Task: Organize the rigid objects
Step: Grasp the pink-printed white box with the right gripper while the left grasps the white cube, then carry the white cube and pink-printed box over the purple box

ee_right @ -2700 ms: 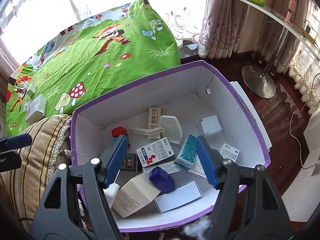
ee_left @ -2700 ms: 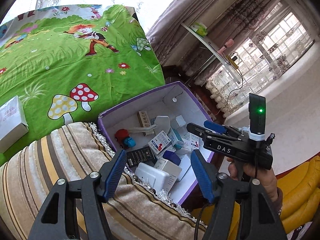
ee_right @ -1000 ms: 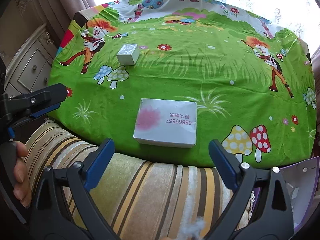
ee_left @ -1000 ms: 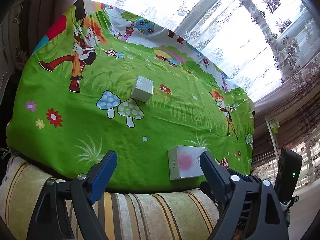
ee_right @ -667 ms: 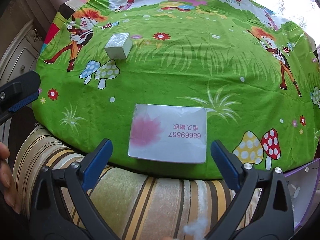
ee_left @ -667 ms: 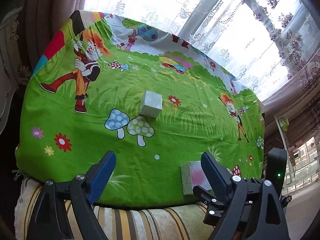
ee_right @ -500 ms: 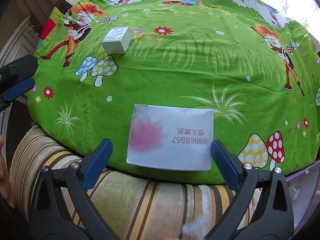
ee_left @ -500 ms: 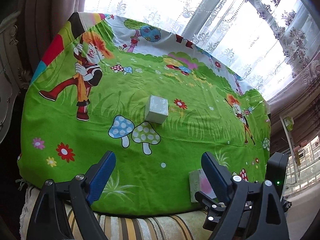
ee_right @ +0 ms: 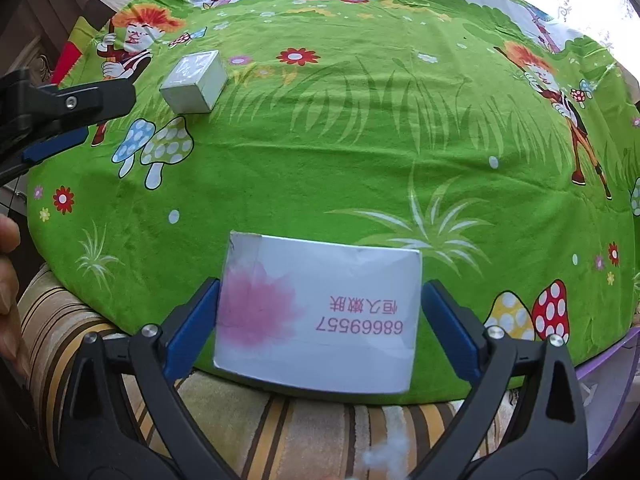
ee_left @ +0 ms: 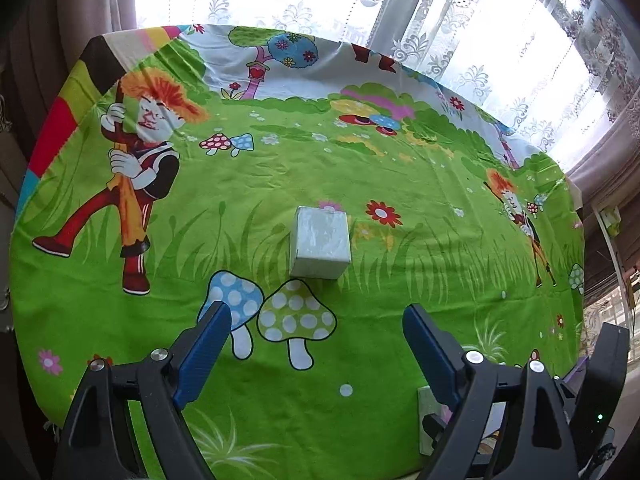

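A small white cube box [ee_left: 320, 247] lies on the green cartoon cloth [ee_left: 420, 184], ahead of my open, empty left gripper [ee_left: 316, 332]. It also shows in the right wrist view [ee_right: 194, 82] at the far left. A flat white box with a pink flower and red digits [ee_right: 318, 314] lies at the cloth's near edge. My right gripper [ee_right: 320, 318] is open with a finger on each side of this box, close to its ends. An edge of the flat box [ee_left: 426, 420] shows in the left wrist view.
A striped cushion [ee_right: 320, 432] lies below the cloth's near edge. A purple box rim [ee_right: 608, 364] shows at the lower right. Curtains and a bright window [ee_left: 440, 20] stand behind the cloth. The left gripper's finger [ee_right: 68, 100] reaches in at the left.
Both grippers turned from the purple box to the cloth and moved forward. The right gripper's fingers now flank the flat box. The left gripper came closer to the cube box.
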`<control>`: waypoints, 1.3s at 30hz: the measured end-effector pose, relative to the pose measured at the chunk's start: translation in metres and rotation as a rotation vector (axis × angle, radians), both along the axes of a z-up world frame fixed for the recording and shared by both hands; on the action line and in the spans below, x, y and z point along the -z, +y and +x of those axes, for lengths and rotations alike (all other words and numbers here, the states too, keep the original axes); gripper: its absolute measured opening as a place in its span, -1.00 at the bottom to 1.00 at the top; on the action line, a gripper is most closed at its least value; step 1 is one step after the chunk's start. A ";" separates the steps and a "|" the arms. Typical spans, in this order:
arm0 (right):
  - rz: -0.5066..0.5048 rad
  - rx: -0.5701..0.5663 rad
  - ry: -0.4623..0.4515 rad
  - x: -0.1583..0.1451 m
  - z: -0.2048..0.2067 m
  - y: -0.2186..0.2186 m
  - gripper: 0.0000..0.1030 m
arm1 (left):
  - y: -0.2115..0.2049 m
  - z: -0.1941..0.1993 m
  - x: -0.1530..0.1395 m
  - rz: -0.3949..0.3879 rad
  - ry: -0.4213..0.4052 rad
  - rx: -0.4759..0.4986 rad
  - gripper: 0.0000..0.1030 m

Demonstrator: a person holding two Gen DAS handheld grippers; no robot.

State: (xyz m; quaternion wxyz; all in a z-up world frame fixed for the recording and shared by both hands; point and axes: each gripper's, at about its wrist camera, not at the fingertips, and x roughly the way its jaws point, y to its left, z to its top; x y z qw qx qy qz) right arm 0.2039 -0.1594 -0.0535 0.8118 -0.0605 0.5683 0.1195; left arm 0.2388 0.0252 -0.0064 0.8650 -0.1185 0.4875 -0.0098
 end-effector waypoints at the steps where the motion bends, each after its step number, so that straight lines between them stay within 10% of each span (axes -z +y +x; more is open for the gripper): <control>1: -0.003 0.005 -0.006 0.000 0.001 -0.002 0.84 | -0.002 0.005 0.002 0.018 -0.002 0.000 0.72; 12: -0.043 0.050 -0.073 -0.001 0.009 -0.018 0.83 | -0.015 0.056 0.032 0.120 0.043 0.019 0.45; 18: -0.045 0.053 -0.090 -0.001 0.009 -0.018 0.82 | -0.023 0.066 0.044 0.158 0.065 0.040 -0.20; 39: -0.009 0.076 -0.210 -0.041 -0.028 -0.034 0.81 | -0.052 -0.024 -0.011 -0.002 -0.049 0.077 -0.20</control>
